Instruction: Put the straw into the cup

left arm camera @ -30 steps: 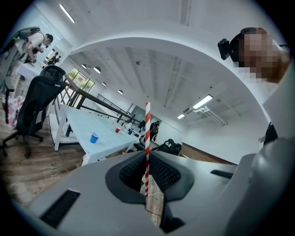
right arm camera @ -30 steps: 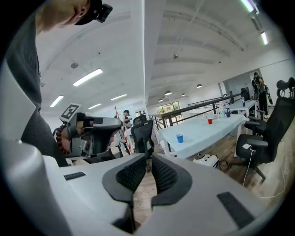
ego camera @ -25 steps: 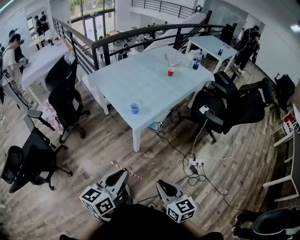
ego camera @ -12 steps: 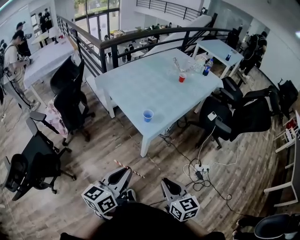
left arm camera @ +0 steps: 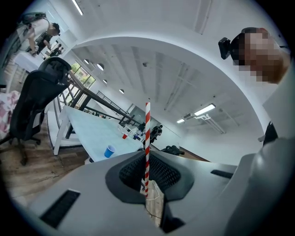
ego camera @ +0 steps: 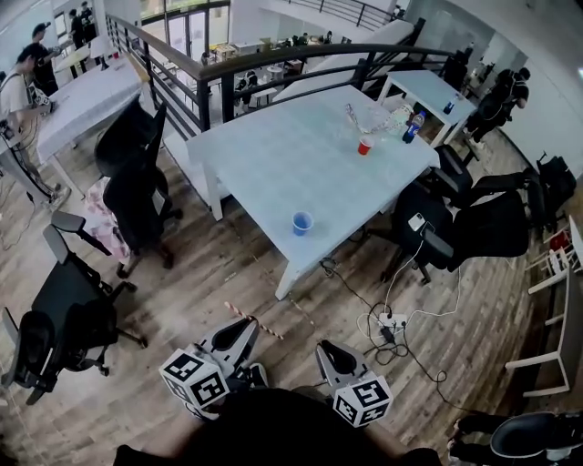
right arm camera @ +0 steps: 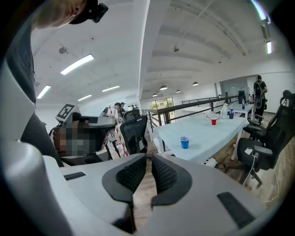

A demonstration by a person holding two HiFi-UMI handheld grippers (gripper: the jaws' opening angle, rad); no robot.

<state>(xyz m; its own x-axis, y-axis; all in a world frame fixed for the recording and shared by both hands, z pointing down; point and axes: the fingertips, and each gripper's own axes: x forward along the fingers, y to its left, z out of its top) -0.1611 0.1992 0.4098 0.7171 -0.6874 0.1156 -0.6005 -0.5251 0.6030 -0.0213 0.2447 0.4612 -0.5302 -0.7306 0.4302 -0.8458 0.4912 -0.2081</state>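
Left gripper view: your left gripper point(left arm camera: 146, 186) clamps the striped straw point(left arm camera: 147, 138); right gripper point(right arm camera: 146, 173) closed, empty. Approach step: carry it to the blue cup point(left arm camera: 109, 151).

Bright, even light is supplied by ceiling strip lights point(left arm camera: 203, 109) and rear windows point(ego camera: 187, 27). Soft shadows are cast. Edges are bent by fisheye distortion; corners are blackened.

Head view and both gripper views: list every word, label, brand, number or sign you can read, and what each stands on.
No readable text in any view.
The marker cubes: black-and-white square patterns, no letters or numbers.
The bottle on the table: label too small to read.
The straw: red and white stripes only.
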